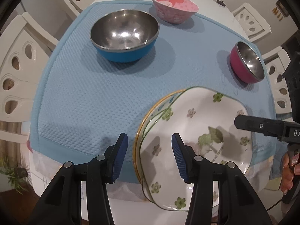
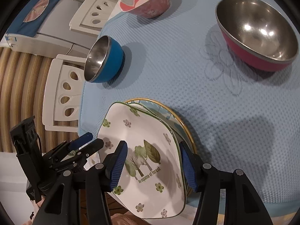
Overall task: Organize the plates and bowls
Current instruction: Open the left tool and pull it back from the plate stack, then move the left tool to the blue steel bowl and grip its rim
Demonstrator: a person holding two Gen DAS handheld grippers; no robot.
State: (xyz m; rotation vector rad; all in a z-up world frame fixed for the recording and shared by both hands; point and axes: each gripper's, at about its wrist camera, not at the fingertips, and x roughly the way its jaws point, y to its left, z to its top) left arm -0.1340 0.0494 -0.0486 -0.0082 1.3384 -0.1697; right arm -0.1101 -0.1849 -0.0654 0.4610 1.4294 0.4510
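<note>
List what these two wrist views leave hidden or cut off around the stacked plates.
- Round gold-rimmed plate: its pattern is mostly covered by the square floral plate in both views.
- Floral plate's near edge: hidden behind the right gripper fingers in the right view.
- Right gripper: cut off by the left view's edge.
- Left gripper: grip on the plate rims unclear.

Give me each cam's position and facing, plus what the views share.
Left wrist: on the left tool, looking steeply down over the plates' left rim at the blue mat; the right tool and a hand show at right.
Right wrist: on the right tool, looking down over the square plate; the left tool shows at left.
Shared: the square plate on a gold-rimmed plate, blue bowl, magenta bowl, pink bowl.
</note>
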